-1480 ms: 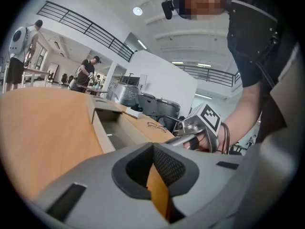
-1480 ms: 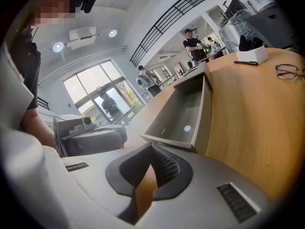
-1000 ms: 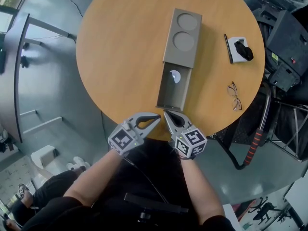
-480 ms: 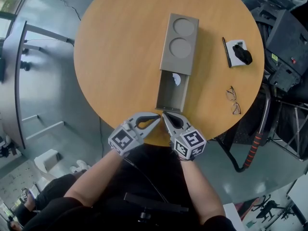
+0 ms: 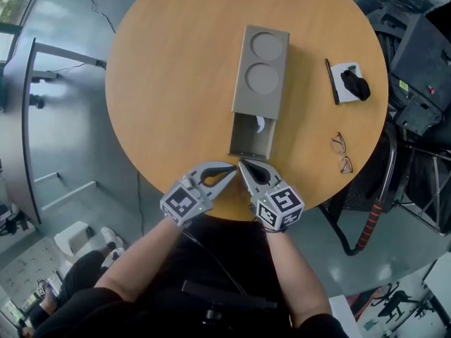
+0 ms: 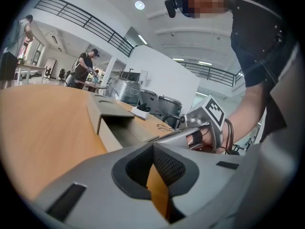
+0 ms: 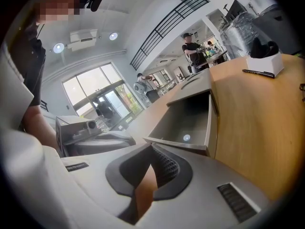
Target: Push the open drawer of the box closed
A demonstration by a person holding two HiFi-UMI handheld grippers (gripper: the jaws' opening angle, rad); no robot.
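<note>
As the round wooden table (image 5: 176, 83) fills the head view, the grey box (image 5: 261, 69) lies on it just right of centre, long axis 12 to 6 o'clock, leaning slightly toward 1. Its drawer (image 5: 250, 145) sticks out of the 6 o'clock end, part open, along the same axis. A small white piece (image 5: 259, 123) sits inside, near the box mouth.

Left gripper (image 5: 232, 170) and right gripper (image 5: 242, 163) are at the table's 6 o'clock edge, tips converging. Each has its jaws together with nothing between them.

The drawer front lies at 12 o'clock from both tips. The right tip is nearer, just beside the front's left corner; contact can't be confirmed. Judgement: the push needs to run toward 12, along the drawer's axis.
</note>
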